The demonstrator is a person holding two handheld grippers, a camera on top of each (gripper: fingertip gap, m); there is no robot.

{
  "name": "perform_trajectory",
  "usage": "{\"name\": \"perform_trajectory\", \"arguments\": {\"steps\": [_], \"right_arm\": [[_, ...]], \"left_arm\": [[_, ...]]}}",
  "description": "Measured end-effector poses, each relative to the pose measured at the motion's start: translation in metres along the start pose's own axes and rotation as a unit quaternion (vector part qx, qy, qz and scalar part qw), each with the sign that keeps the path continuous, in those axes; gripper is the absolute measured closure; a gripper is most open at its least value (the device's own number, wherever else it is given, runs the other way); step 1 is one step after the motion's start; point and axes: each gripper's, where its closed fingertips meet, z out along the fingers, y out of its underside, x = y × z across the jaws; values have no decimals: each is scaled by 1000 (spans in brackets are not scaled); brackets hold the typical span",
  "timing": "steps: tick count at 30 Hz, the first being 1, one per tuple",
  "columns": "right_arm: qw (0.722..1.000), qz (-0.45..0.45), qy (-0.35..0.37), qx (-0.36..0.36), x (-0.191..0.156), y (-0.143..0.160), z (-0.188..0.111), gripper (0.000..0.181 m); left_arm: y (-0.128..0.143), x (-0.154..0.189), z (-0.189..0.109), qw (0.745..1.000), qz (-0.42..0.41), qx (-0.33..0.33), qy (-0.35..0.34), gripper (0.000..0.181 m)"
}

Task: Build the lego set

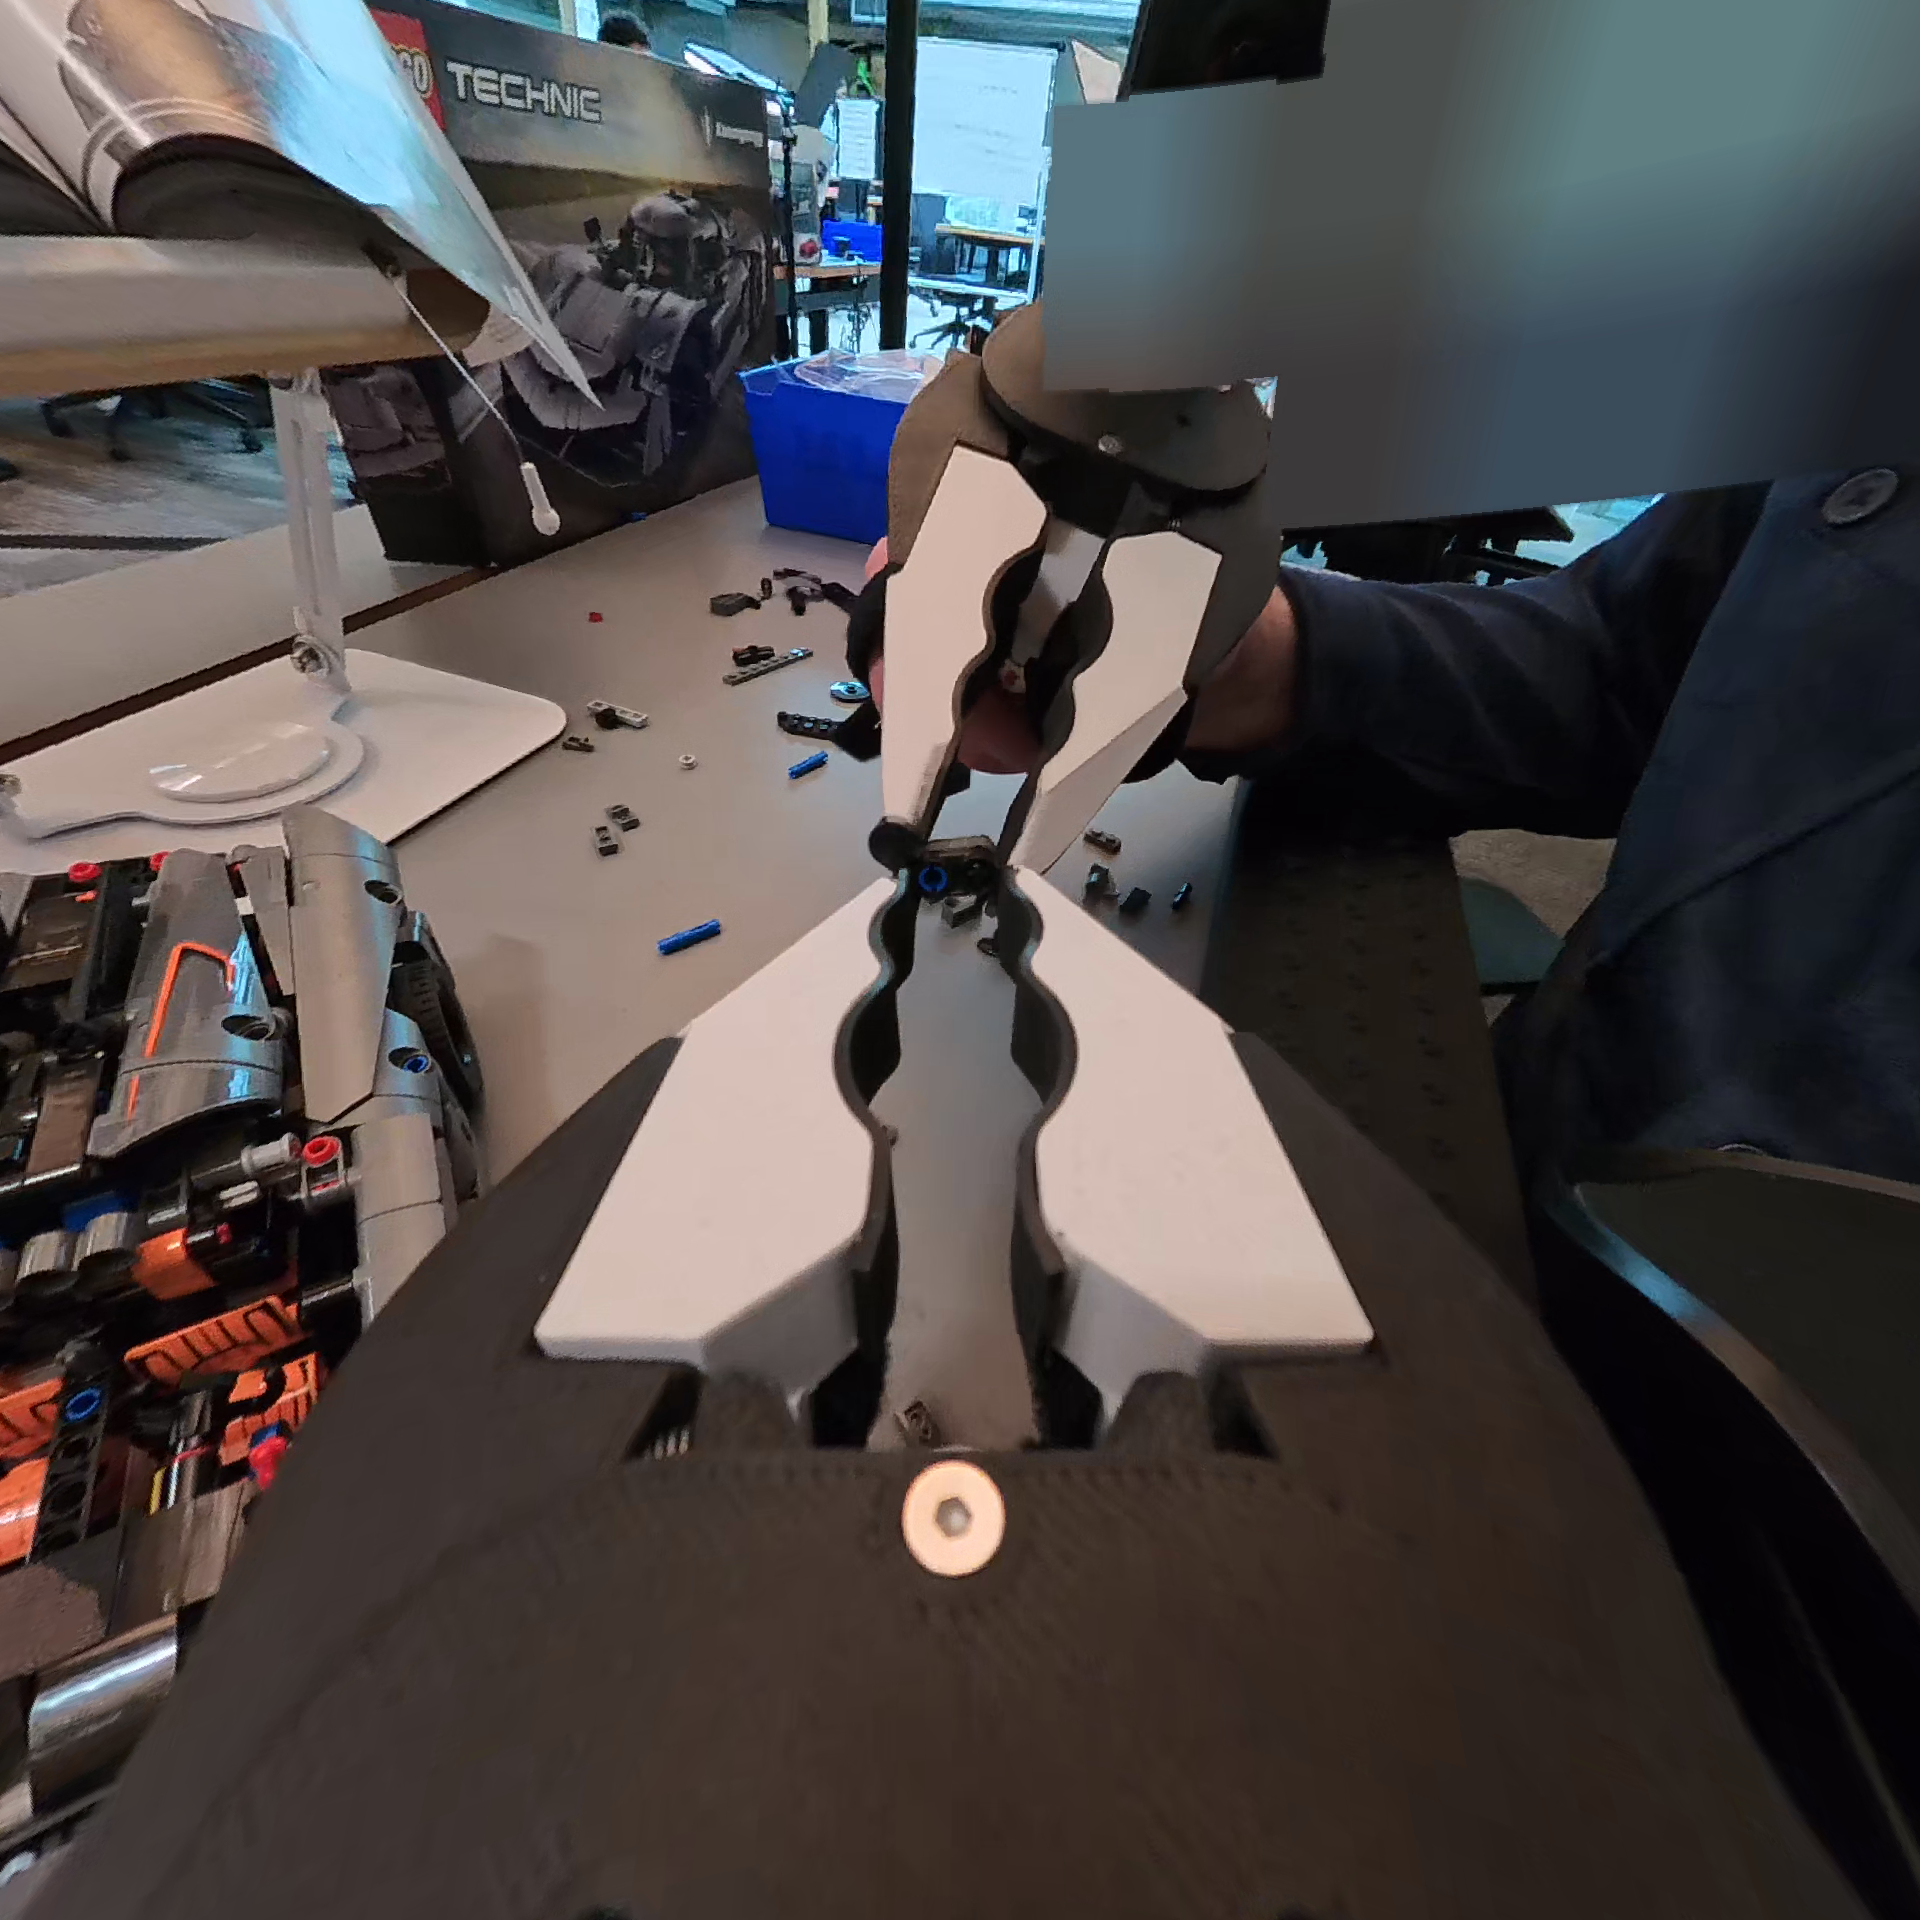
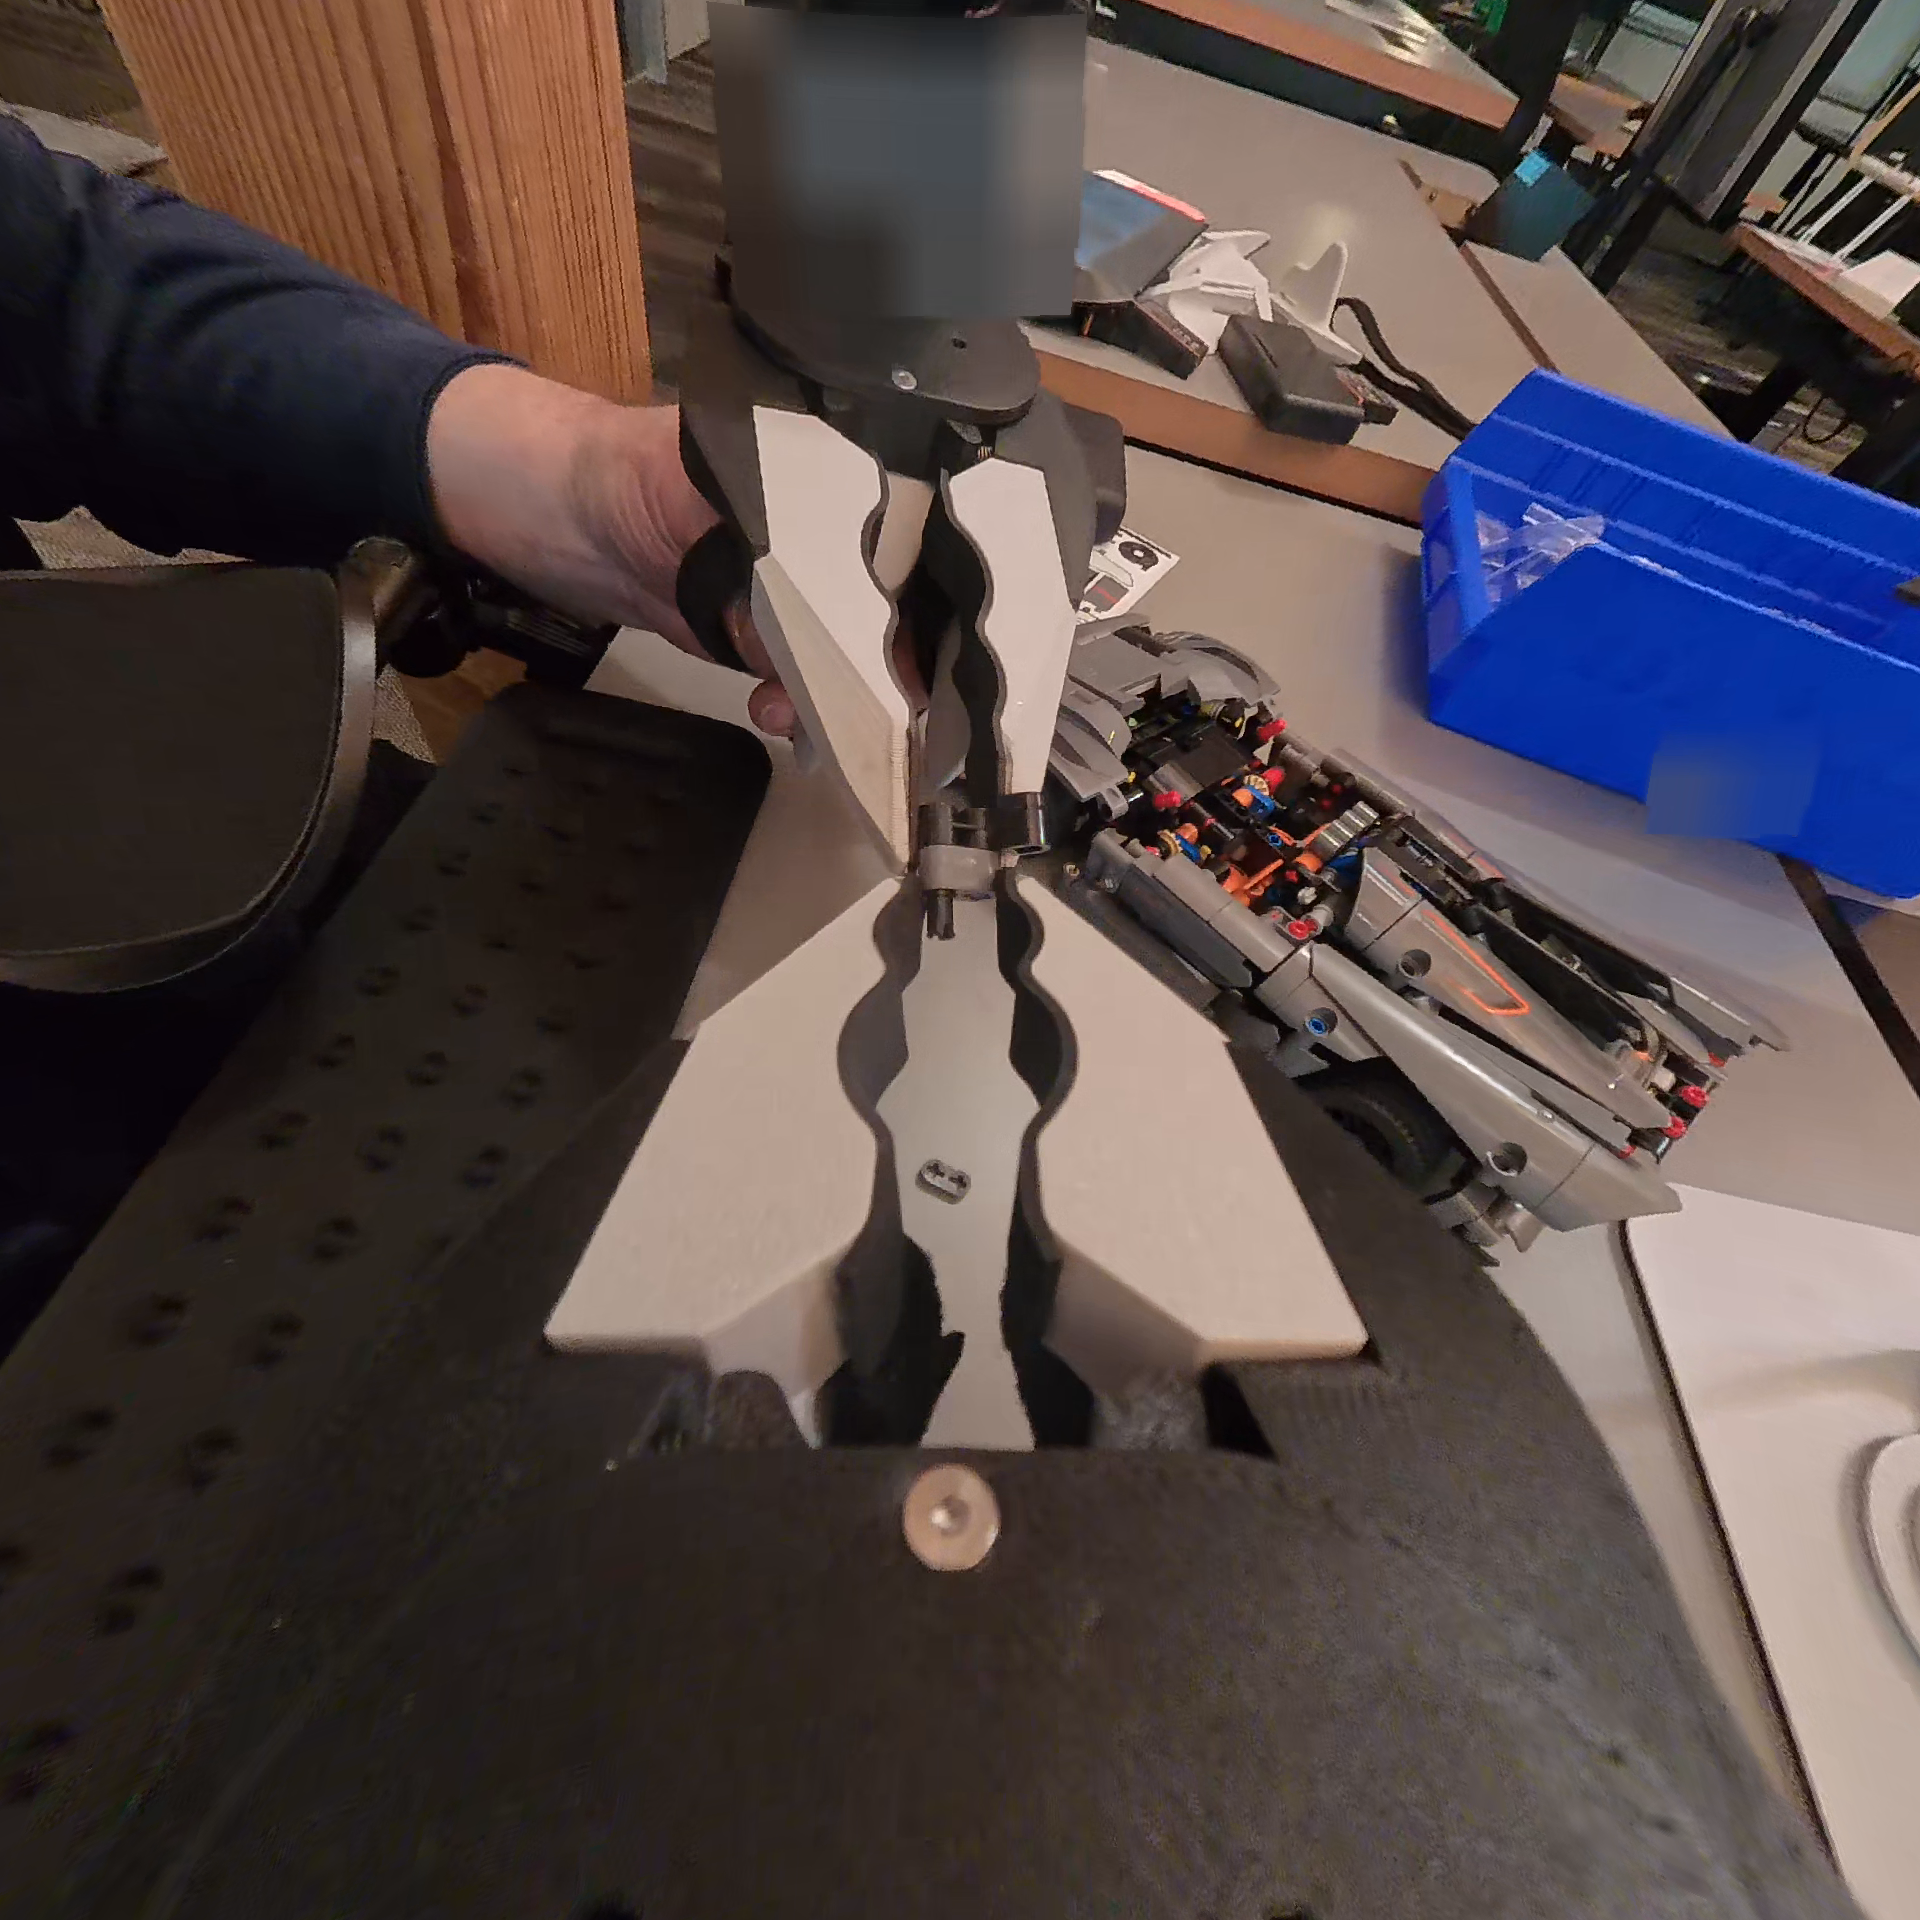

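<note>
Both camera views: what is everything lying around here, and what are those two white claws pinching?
Part-built grey, black and orange toy car: one, on the grey table beside the grippers.
Small dark brick assembly with a blue pin: one, in the air, pinched between both grippers.
Loose black and blue small pieces: many, scattered on the table.
Blue plastic bin: one, far table edge.
Dark printed set box: one, upright behind the pieces.
Open booklet on a white stand: one, at left.
Left gripper: white fingers, shut on the assembly.
Right gripper: white fingers, shut on it.
Person's hand: dark sleeve, holding the left gripper.
</note>
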Motion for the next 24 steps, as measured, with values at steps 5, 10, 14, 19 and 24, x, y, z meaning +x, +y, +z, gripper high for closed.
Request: {"name": "perform_trajectory", "arguments": {"steps": [5,10,14,19,24], "right_arm": [[999,-31,19,-14,1,1,0,170],[995,-78,47,-40,2,5,3,170],[994,-84,56,-39,3,3,2,170],[996,-64,52,-31,4,2,2,170],[997,-54,46,-21,3,-1,0,170]], "left_arm": [[-3,1,0,1000,-9,5,6,164],[0,-1,-1,999,-30,5,9,168],[-2,-1,-1,999,-31,11,9,169],[-4,-2,-2,1000,-22,12,1,169],[-7,-1,-6,1000,-22,17,1,169]]}}
